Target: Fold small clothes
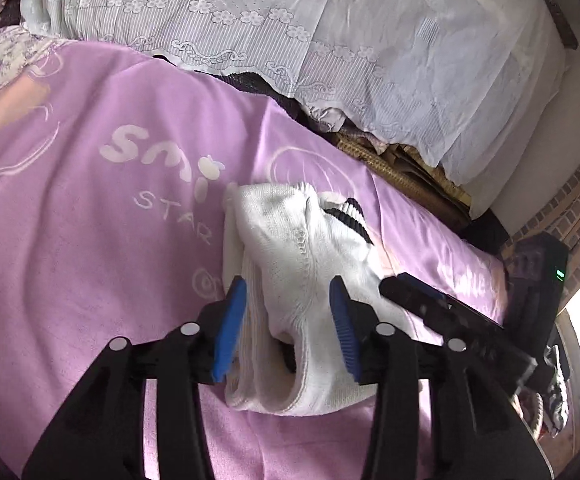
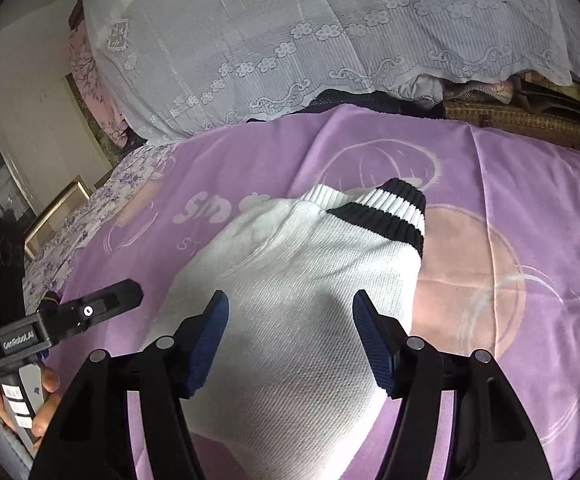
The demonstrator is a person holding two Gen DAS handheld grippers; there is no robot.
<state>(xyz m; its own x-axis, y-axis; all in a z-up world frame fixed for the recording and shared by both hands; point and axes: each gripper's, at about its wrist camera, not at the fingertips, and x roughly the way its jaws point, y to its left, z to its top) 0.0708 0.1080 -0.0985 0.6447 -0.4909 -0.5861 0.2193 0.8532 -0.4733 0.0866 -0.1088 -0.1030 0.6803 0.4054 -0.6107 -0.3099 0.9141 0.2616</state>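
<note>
A white sock bundle (image 1: 290,248) with black-striped cuffs lies folded on the purple blanket (image 1: 89,220). My left gripper (image 1: 285,284) hangs over its near end, the blue pads either side of the fabric with slack showing, so it is open. In the right wrist view the same sock (image 2: 298,280) fills the middle, its striped cuff (image 2: 394,208) pointing away. My right gripper (image 2: 290,296) is open just above it, pads apart and not pressing. Each gripper shows in the other's view: the right one (image 1: 430,300), and the left one (image 2: 101,304) held by a hand (image 2: 45,400).
A white lace cover (image 1: 330,40) drapes a tall pile along the far side of the bed. Dark clothes and a woven mat (image 2: 510,116) lie at its foot. A floral sheet (image 2: 89,220) runs off the left. The blanket drops away at the right edge (image 1: 490,280).
</note>
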